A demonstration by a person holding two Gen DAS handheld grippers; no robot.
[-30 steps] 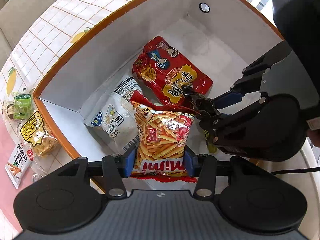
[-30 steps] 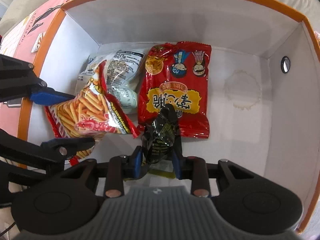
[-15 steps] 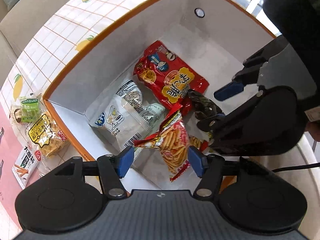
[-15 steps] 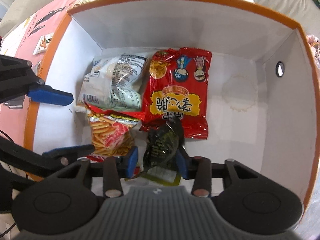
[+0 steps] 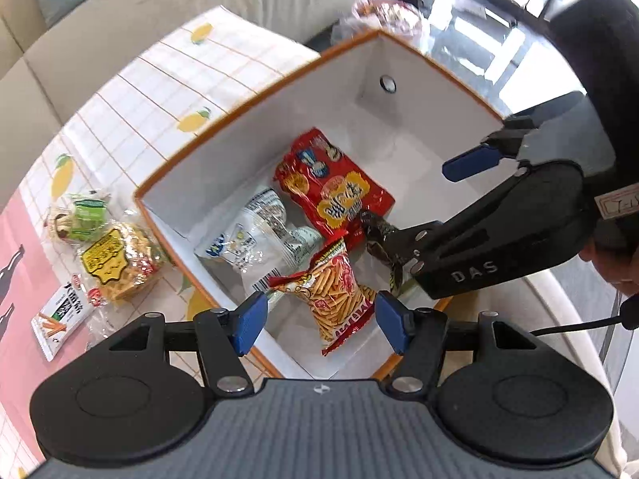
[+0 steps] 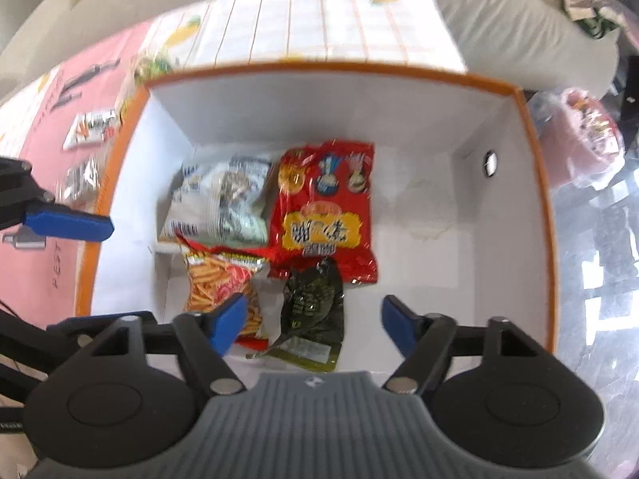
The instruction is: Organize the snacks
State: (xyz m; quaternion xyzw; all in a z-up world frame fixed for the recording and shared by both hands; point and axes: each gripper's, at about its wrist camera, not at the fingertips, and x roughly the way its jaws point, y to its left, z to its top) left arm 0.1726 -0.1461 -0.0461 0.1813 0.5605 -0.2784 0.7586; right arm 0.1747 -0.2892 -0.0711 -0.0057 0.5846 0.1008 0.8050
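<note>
An orange-rimmed white box (image 5: 223, 127) (image 6: 319, 67) holds several snack bags: a big red bag (image 5: 333, 191) (image 6: 325, 215), a white bag (image 5: 255, 239) (image 6: 219, 199), an orange fries bag (image 5: 339, 291) (image 6: 219, 283) and a dark green bag (image 6: 313, 311). My left gripper (image 5: 317, 323) is open and empty above the fries bag. My right gripper (image 6: 311, 323) is open and empty above the dark green bag; it also shows in the left wrist view (image 5: 471, 199).
Loose snacks lie on the tablecloth left of the box: a yellow bag (image 5: 116, 263), a green packet (image 5: 80, 215) and a white packet (image 5: 60, 315). A sofa (image 5: 120, 8) stands behind. A pink plastic bag (image 6: 587, 135) lies right of the box.
Both grippers opened and rose out of the box. The fries bag dropped from the left gripper, and the dark green bag from the right one; both now lie on the box floor.
</note>
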